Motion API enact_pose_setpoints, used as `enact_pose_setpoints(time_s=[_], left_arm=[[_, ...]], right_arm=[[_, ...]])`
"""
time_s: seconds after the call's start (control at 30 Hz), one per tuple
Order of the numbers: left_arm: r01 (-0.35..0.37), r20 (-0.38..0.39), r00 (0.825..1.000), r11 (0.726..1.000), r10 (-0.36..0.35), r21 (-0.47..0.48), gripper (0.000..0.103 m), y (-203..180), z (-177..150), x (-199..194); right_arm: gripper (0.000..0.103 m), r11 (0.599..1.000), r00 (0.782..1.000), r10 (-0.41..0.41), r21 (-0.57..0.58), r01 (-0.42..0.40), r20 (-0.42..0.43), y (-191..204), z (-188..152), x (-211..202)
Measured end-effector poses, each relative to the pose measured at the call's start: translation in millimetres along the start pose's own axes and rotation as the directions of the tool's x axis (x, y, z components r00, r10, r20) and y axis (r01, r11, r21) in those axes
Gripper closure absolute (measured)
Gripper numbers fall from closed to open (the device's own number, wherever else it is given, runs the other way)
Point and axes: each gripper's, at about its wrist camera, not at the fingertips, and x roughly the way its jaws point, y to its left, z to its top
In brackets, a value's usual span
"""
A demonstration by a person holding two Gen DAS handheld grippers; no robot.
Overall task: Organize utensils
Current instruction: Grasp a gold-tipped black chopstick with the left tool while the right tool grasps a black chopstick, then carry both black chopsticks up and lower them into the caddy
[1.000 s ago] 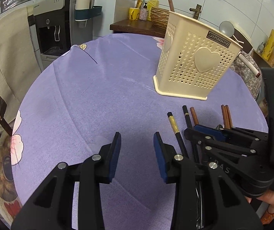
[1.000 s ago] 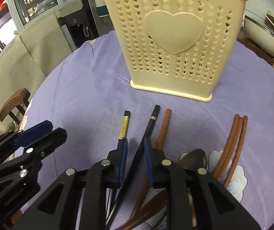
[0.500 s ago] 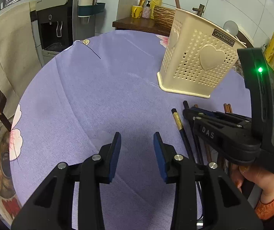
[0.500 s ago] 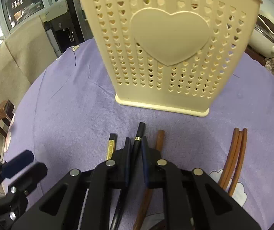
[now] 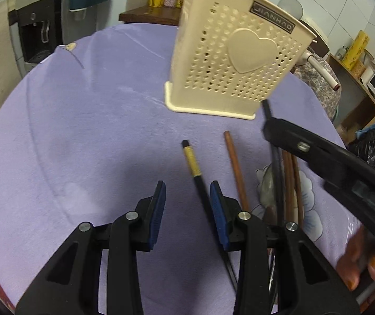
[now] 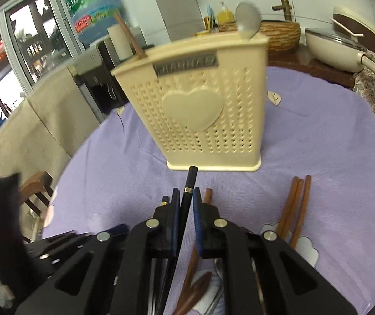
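Note:
A cream perforated utensil holder (image 5: 229, 63) (image 6: 200, 120) with a heart stands on the purple tablecloth. My right gripper (image 6: 186, 197) (image 5: 268, 128) is shut on a black chopstick (image 6: 190, 183) and holds it lifted, tip pointing at the holder's base. My left gripper (image 5: 187, 199) is open and empty, low over a second black chopstick with a gold band (image 5: 194, 162). A brown chopstick (image 5: 234, 162) lies beside it. Several brown chopsticks (image 6: 295, 204) lie to the right. A metal spoon (image 6: 247, 23) and a brown stick (image 6: 129, 36) stand in the holder.
A wooden spoon (image 6: 192, 286) lies under my right gripper. A water dispenser (image 5: 37, 26) stands beyond the table's left edge, a chair (image 6: 35, 191) at the left. A white pan (image 6: 337, 50) and a woven basket (image 6: 279, 34) sit behind the table.
My right gripper has closed on the black chopstick and lifted it off the cloth toward the holder. My left gripper has moved right, over the gold-banded chopstick.

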Motion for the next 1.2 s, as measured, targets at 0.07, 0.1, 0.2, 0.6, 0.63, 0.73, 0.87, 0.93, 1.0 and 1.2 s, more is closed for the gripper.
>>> enact_pose_setpoints(time_s=[0.07,0.1,0.2,0.6,0.63,0.73,0.87,0.93,1.0,1.2], left_arm=[[-0.007,-0.02,1.0,1.0,0.007,0.005,0.067,-5.0,8.8,12.3],[-0.01,-0.038,0.999,1.0,0.01,0.0,0.071,-6.9,13.5,20.4],[-0.058,-0.037,0.998,0.998,0.058,0.023,0.082,-17.2,21.7,29.0],[-0.152,-0.01,0.988,0.988,0.153,0.04,0.094,-30.3,37.8,43.7],[-0.141,-0.013,0.99,0.99,0.142,0.03,0.094,-29.8,39.1,43.3],[-0.12,0.032,0.992,0.993,0.12,0.013,0.094,-27.4,42.4,30.7],[-0.095,0.155,0.983,0.995,0.094,0.002,0.094,-27.5,44.9,-9.6],[-0.079,0.227,0.971,0.997,0.077,0.002,0.095,-28.3,44.2,-36.5],[-0.057,0.288,0.956,0.998,0.053,0.005,0.096,-29.1,43.3,-63.0],[-0.014,0.397,0.918,1.0,0.006,0.018,0.096,-33.0,32.1,-121.5]], right_arm=[[0.093,1.0,1.0,0.006,0.012,-0.006,0.025,-1.5,-0.2,-9.6],[0.093,1.0,0.999,0.008,0.014,-0.008,0.036,-1.0,0.1,-12.9],[0.093,1.0,0.998,0.013,0.013,-0.014,0.061,-2.2,0.9,-23.4],[0.093,0.999,0.994,0.031,0.008,-0.032,0.11,-2.5,6.4,-44.7],[0.093,0.999,0.993,0.035,0.01,-0.036,0.109,-3.3,5.1,-45.8],[0.093,0.999,0.991,0.046,0.01,-0.047,0.122,-4.5,4.8,-49.0],[0.095,0.996,0.986,0.084,0.004,-0.086,0.144,-3.1,6.7,-59.4],[0.095,0.995,0.982,0.103,-0.01,-0.103,0.156,-0.4,9.6,-67.6],[0.095,0.991,0.977,0.131,-0.019,-0.13,0.165,2.1,12.3,-76.6],[0.096,0.982,0.96,0.189,-0.069,-0.178,0.206,14.6,18.9,-109.2]])
